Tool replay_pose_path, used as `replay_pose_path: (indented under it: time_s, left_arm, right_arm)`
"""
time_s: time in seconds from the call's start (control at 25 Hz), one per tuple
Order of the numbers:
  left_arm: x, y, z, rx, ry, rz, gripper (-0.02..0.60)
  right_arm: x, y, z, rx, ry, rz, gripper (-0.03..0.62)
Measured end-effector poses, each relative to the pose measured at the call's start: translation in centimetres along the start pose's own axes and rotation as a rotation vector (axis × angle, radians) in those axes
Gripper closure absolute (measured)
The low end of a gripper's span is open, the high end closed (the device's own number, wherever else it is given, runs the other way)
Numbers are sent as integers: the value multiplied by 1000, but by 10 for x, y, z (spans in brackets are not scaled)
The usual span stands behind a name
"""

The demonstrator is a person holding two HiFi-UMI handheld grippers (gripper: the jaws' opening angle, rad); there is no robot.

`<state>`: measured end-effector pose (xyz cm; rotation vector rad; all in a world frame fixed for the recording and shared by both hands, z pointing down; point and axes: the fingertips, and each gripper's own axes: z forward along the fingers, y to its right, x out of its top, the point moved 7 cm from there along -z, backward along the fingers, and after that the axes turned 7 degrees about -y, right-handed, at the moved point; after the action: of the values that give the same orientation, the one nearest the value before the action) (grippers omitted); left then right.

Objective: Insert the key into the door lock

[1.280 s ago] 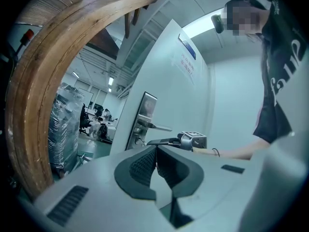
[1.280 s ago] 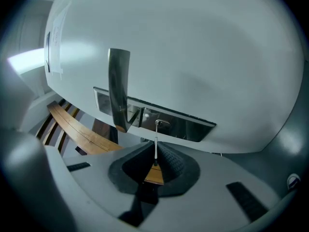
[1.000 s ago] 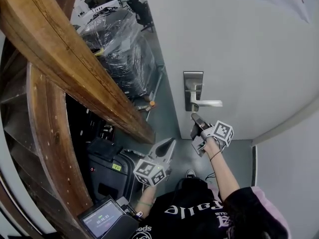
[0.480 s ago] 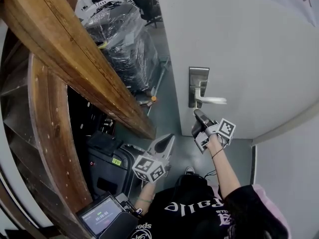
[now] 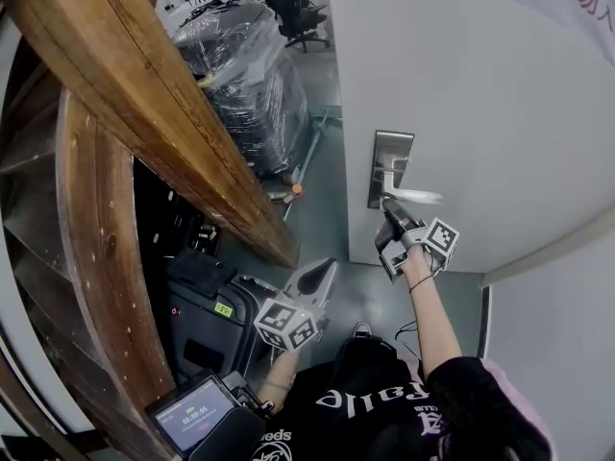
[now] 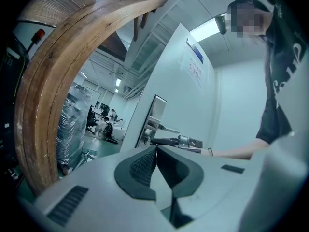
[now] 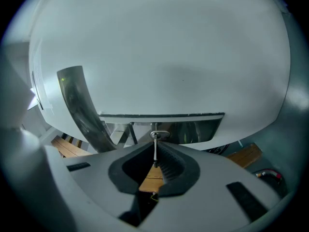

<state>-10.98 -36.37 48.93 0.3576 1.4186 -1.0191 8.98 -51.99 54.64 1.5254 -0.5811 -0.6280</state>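
A silver lock plate (image 5: 389,166) with a lever handle (image 5: 419,196) sits on the white door (image 5: 500,104). My right gripper (image 5: 388,208) is raised to the plate's lower end, just under the lever. In the right gripper view it (image 7: 155,154) is shut on a thin silver key (image 7: 155,148). The key's tip reaches the round lock cylinder (image 7: 160,134) on the shiny plate (image 7: 193,128); how deep it sits I cannot tell. My left gripper (image 5: 323,275) hangs low and left of the door. Its jaws (image 6: 155,151) are shut with nothing between them.
A heavy curved wooden beam (image 5: 125,113) crosses the left side. Behind it stands a plastic-wrapped stack (image 5: 250,75). A black case (image 5: 207,310) and a device with a lit screen (image 5: 190,416) lie by my feet. The door edge (image 5: 336,113) borders a grey floor (image 5: 317,200).
My right gripper has risen with the key from below the lever to the foot of the lock plate. The left gripper has hardly moved.
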Motion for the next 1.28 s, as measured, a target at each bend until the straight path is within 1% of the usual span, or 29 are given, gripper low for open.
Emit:
replay_pose_path:
  time_s: [0.16,0.32,0.4,0.56,0.68,0.88,0.96,1.12,1.28]
  left_arm:
    - [-3,-2,-1,-3,-8,-1,572]
    - [-9,-1,-5,-8,-15,-2,572]
    - [-10,0,-6,-9,-17,-1,572]
    - [-7,-2,-8,-2,-12,0,572]
    - [-8,-4,-9,5,-10,-3,572]
    - [-7,-1,-13,5,-5,-4,572]
    - [-8,2,-16,4,-8,-5,572]
    - [-13,9,-25,-7,-11,-11,572]
    - [-23,19,-39,-28,-22,-12,572]
  right_arm:
    - [4,4,4,7,17,-15,557]
    - [5,8,7,32,64,17,557]
    - [7,9,9,29,84,19,557]
    - [15,5,17,-11,91,-57,557]
    - [18,4,20,-32,73,-88,557]
    - [11,2,5,-58,43,-156,556]
    - [5,2,-6,-82,31,-191,556]
    - [-14,-1,-32,-152,-8,-295,557]
    - [-44,-10,-57,-176,-46,-384,557]
